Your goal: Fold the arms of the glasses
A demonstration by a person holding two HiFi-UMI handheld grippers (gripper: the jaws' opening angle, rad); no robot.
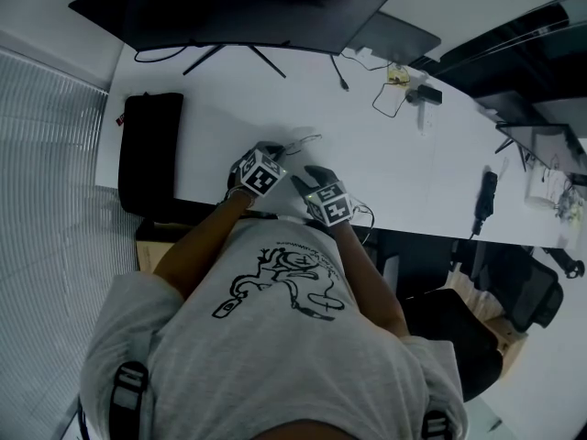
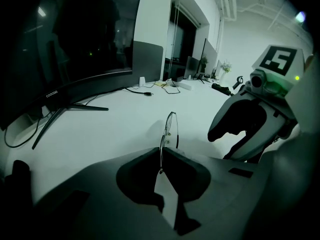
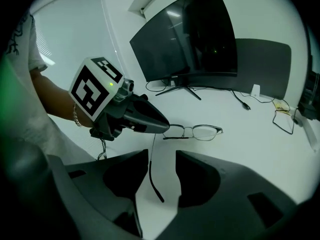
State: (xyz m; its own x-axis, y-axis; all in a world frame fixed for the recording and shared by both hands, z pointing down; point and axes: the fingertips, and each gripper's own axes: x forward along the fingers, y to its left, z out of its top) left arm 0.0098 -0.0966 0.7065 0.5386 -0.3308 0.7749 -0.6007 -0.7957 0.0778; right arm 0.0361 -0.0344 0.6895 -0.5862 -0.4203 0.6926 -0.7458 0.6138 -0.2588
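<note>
Left gripper (image 3: 165, 128) sits mid-left, fingers clenched on the glasses (image 3: 196, 131) at their left hinge. The thin metal front runs left-right on the white bench (image 3: 240, 154), just right of centre. Unfolded arm (image 3: 150, 169) runs straight down-frame from that hinge into the gap of the right gripper (image 3: 162, 154), whose fingers are released and not touching it. So right is nearer to swing it in; the other arm looks already folded.
</note>
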